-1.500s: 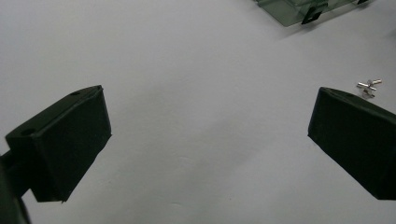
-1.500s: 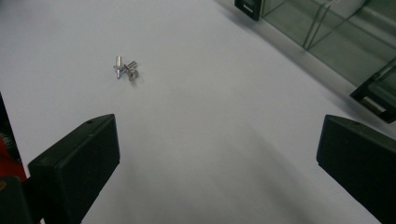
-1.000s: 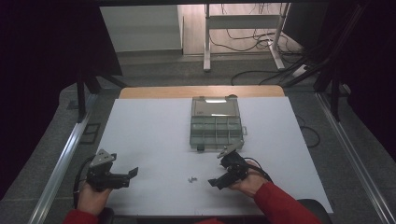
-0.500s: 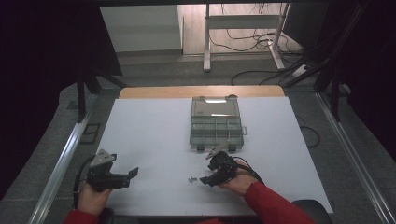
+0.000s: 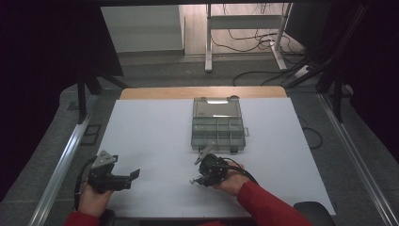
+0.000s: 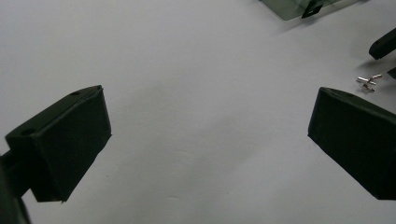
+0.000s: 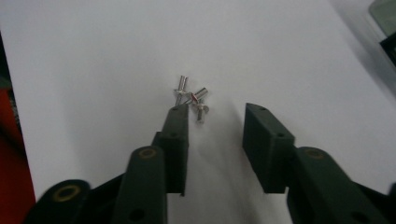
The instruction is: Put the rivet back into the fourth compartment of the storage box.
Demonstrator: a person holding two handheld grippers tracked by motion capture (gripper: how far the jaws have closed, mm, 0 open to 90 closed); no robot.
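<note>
A few small silver screws (image 7: 191, 98) lie in a loose cluster on the white table; they also show as a speck (image 5: 192, 181) near the front edge and far right (image 6: 368, 82). My right gripper (image 7: 217, 112) points at them. Its jaws have just been closing and stand partly open. The screws lie just past the left fingertip (image 7: 177, 121), and nothing is between the pads. From above, the right gripper (image 5: 200, 175) points left. My left gripper (image 5: 133, 175) rests at the front left, and its jaws (image 6: 210, 112) stand wide open over bare table.
A clear grey compartment box (image 5: 218, 134) with its lid laid back stands mid-table, just beyond the right gripper; a corner of it shows as well (image 6: 289, 7). Metal rails run along both table sides. A desk frame and cables lie on the floor beyond.
The right gripper has slid left across the table to the screws and its jaws have narrowed. The left gripper has stayed where it was.
</note>
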